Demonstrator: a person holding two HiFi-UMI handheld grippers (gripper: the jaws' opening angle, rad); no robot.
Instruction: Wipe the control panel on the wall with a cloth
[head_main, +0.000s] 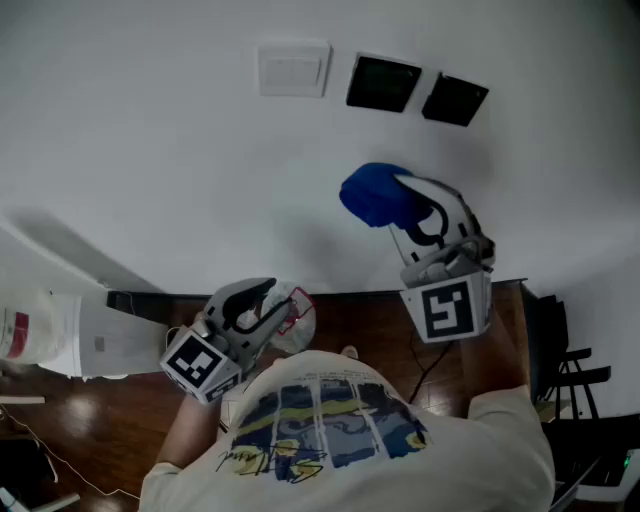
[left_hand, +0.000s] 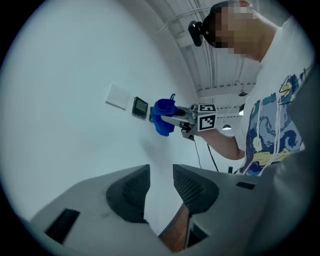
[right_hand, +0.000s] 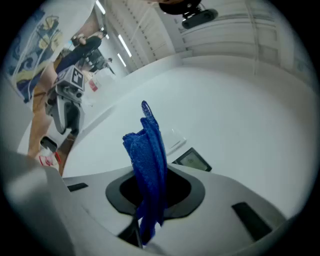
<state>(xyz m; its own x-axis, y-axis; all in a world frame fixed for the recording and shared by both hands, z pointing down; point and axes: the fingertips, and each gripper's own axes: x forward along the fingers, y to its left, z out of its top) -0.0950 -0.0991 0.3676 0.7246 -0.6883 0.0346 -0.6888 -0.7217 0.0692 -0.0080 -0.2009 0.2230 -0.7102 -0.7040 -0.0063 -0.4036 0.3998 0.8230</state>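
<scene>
My right tongs (right_hand: 150, 207) are clenched on a blue cloth (head_main: 368, 195), its bunched end sticking out past the tips. I hold it up by the white wall (head_main: 150, 150), just below two dark panels (head_main: 384, 82) that sit side by side, with a white switch plate (head_main: 293, 69) to their left. I cannot tell whether the cloth touches the wall. My left tongs (left_hand: 160, 187) hang lower, jaws slightly parted with nothing between them.

Cream T-shirt (head_main: 330, 430) with blue-and-yellow print; grey left gripper (left_hand: 160, 189) and right gripper (right_hand: 155, 192), both square-marked.
</scene>
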